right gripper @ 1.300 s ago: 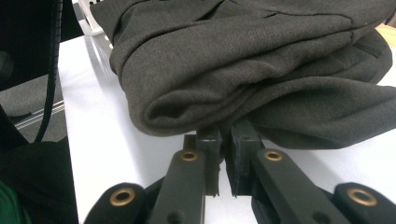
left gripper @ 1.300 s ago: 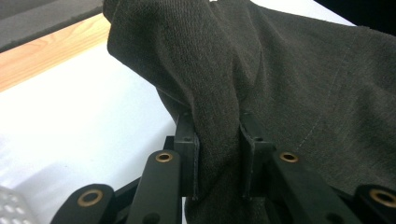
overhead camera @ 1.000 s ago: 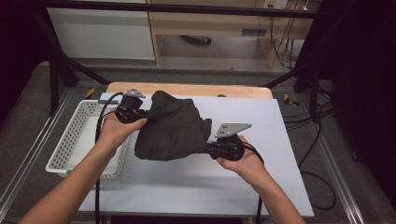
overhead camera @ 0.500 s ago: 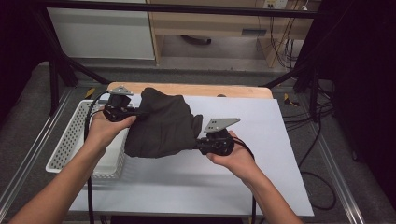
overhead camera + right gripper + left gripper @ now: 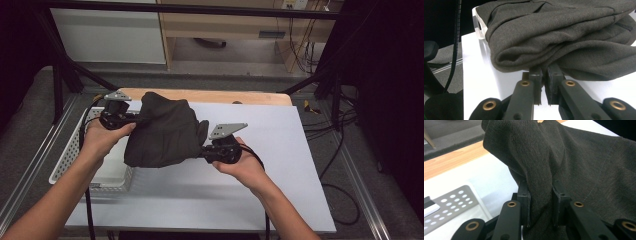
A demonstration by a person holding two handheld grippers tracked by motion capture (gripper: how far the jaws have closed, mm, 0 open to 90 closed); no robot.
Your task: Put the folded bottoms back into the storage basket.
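The thing in hand is one dark grey-brown garment of soft woven cloth, bunched into a thick, rounded bundle with deep folds; in the left gripper view its fine ribbed weave and a thin line of stitching are visible, and in the right gripper view it lies in several rolled layers with smooth, rounded edges. There are two grippers, each of black hard plastic with brass-coloured rivets at the joints and a grey three-cornered plate on top. The left gripper is pinching a thick fold of the cloth between its flat pads, and the cloth rises up and spreads away to the right of it. The right gripper has its pads pressed nearly together on a thin lower edge of the same cloth, and the bulk of the bundle sits just above and beyond its tips. In the high view the garment hangs between the left gripper and the right gripper. Below the left gripper stands one white plastic basket with small round holes, and under both lies one flat white table board with a light wooden strip at its far edge.
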